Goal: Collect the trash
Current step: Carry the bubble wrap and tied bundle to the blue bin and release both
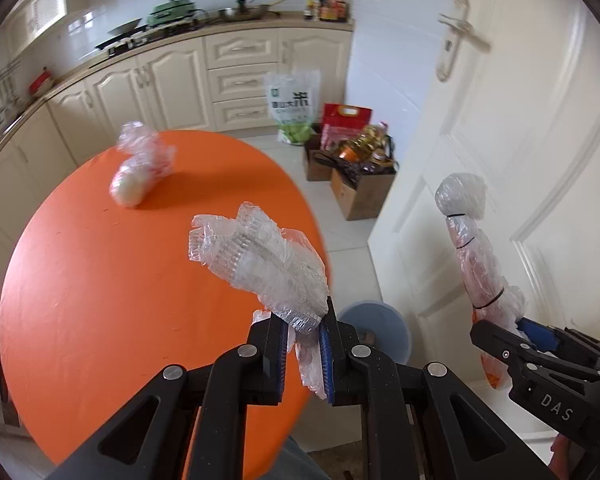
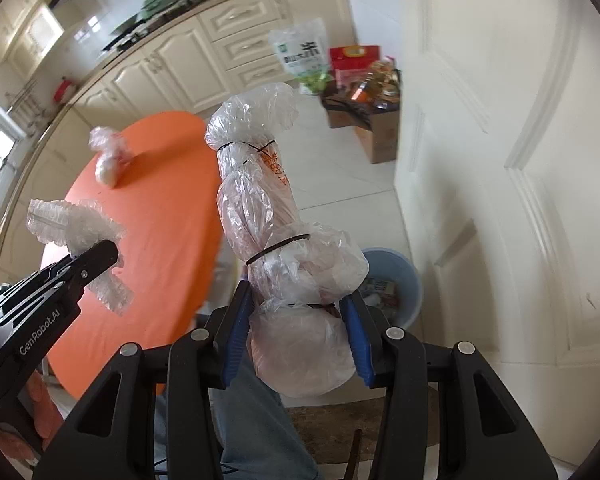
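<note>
Plastic wrap [image 1: 260, 264] (left gripper [image 1: 304, 328])

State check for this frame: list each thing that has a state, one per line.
left gripper: shut on crumpled clear plastic, held up in the air
right gripper: shut on tied plastic bundle, upright
blue bin: on the floor, open, trash inside
bagged item: lying on orange table, not held
white door: handle level; whether it is latched is unclear
</note>
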The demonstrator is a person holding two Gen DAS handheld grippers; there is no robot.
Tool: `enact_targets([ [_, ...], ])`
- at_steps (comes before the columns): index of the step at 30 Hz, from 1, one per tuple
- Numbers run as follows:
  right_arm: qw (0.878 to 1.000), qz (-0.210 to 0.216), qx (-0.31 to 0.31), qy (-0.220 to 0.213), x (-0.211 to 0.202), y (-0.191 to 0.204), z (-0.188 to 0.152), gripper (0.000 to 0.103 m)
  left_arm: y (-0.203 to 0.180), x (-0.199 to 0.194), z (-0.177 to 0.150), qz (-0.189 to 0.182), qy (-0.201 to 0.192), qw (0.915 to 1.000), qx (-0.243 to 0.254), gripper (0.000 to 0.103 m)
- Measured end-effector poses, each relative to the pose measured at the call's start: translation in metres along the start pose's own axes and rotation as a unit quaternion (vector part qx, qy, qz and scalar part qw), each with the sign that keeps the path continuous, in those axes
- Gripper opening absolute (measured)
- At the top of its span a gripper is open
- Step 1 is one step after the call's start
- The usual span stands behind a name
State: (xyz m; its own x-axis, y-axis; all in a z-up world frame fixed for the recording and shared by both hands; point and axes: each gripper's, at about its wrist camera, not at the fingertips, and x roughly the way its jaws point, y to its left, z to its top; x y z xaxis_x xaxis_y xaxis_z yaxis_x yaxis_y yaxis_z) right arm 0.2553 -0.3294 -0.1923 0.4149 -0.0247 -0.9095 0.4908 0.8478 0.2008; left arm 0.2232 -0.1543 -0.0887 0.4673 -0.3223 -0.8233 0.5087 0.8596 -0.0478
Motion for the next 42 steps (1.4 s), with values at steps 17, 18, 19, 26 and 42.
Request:
enact_targets([
  [17, 0.991, -0.058, 0.115, 0.025, 0.026, -0.119, -0.012, 0.045, -0.105, 0.133, 0.058, -0.059, 0.081, 0.9905, 0.095, 0.013],
  [18, 0.990, -0.062, 0.120, 0.029, 0.030, -0.124, -0.012, 0.045, -0.107, 0.141, 0.063, -0.063, 0.083, 0.9900, 0.096, 0.013],
  [19, 0.990, -0.063, 0.124, 0.031, 0.032, -0.127, -0.013, 0.045, -0.108, 0.146, 0.068, -0.066, 0.085, 0.9895, 0.097, 0.016],
  [26, 0.987, -0.064, 0.140, 0.053, 0.056, -0.142, -0.009, 0.045, -0.108, 0.179, 0.079, -0.061, 0.110, 0.9858, 0.111, 0.056],
  [42, 0.990, -0.027, 0.131, 0.037, 0.060, -0.125, 0.004, 0.065, -0.109, 0.192, 0.070, -0.032, 0.122, 0.9858, 0.111, 0.060],
])
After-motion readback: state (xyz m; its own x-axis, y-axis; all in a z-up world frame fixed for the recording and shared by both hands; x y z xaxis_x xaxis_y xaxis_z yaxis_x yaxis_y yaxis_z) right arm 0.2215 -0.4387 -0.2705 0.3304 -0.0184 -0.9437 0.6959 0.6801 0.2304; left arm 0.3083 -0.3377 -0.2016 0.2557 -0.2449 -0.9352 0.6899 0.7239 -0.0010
